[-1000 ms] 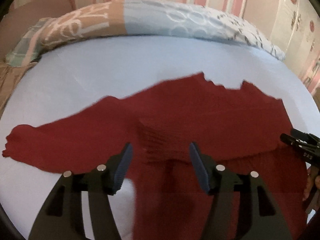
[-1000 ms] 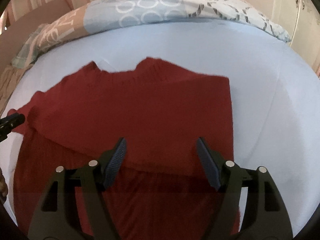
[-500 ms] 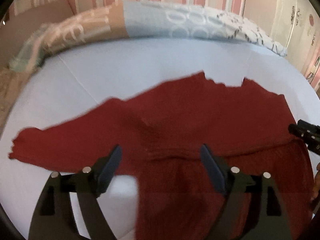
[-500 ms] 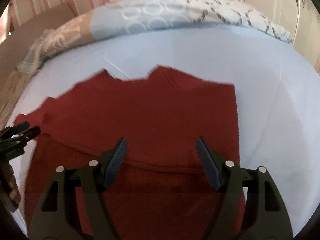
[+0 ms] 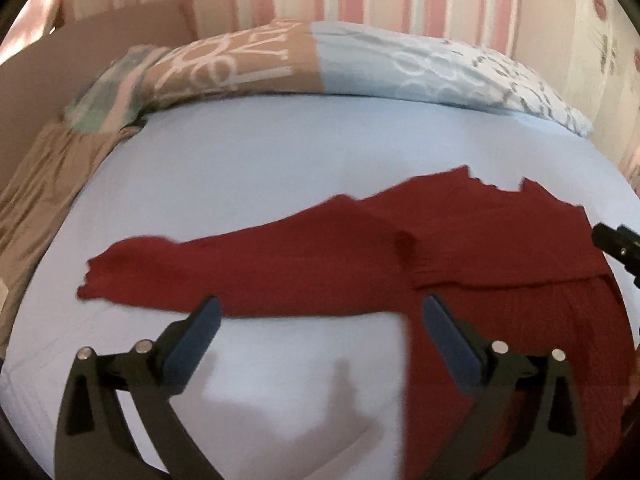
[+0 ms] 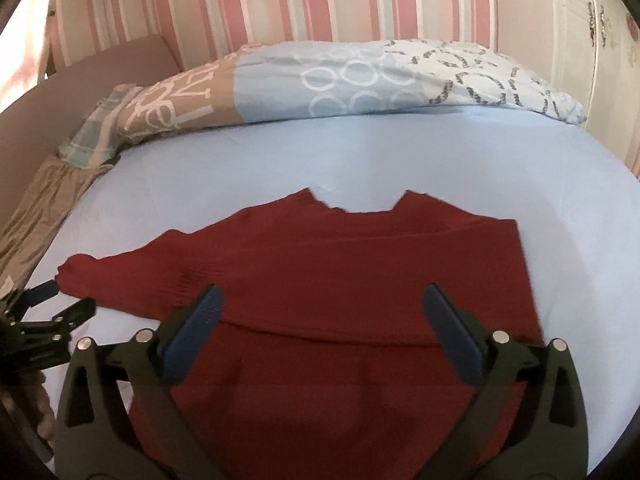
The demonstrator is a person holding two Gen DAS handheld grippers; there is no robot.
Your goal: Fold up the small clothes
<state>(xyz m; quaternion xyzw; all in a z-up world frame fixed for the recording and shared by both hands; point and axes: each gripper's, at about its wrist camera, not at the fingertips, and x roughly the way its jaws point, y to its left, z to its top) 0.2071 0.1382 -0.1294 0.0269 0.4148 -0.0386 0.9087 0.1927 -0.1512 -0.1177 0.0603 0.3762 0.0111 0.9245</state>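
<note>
Both the left tool [image 5: 318,330] and the right tool [image 6: 320,318] have just been opening and hang spread wide, empty, above the red knit sweater [image 6: 360,280]. It lies flat on the bed's pale blue sheet [image 5: 240,168], neckline toward the patterned duvet [image 6: 360,80], one sleeve stretched leftward, its hem hidden behind the tools. Beyond is a pink-striped wall [image 6: 320,0], blurred.

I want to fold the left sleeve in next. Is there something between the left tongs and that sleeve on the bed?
Nothing visible is in the way. The left tongs stand open and empty just above the outstretched sleeve of the red sweater, with only bare blue sheet around it. The right tongs, also open, hang over the sweater's body.
</note>
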